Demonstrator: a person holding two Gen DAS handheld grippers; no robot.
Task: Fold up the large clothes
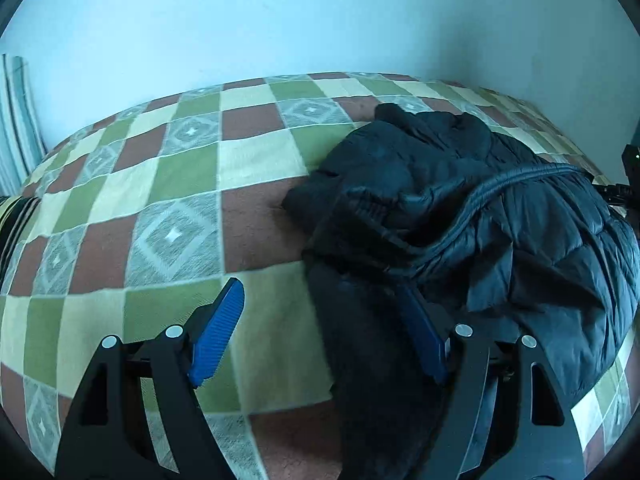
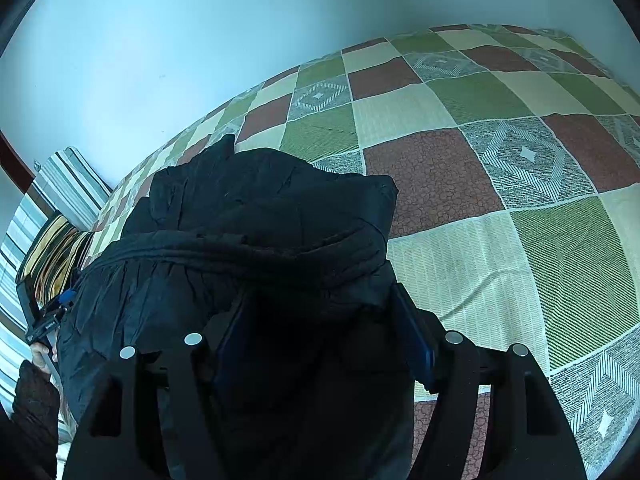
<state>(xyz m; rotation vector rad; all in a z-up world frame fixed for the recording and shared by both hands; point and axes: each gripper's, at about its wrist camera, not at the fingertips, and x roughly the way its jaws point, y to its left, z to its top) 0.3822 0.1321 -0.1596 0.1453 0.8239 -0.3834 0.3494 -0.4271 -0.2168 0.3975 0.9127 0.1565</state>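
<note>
A dark puffer jacket lies bunched on a checkered bedspread. In the left wrist view my left gripper is open; its blue left pad is over bare bedspread, its right pad lies against the jacket's near edge, and dark fabric lies between the jaws. In the right wrist view the jacket fills the lower left. My right gripper is open wide with a thick fold of jacket between the jaws, not clamped. The left gripper shows at the far left there.
The bedspread stretches to the right and far side, up to a pale wall. Striped pillows lie at the left end. The person's sleeve and hand are at the lower left.
</note>
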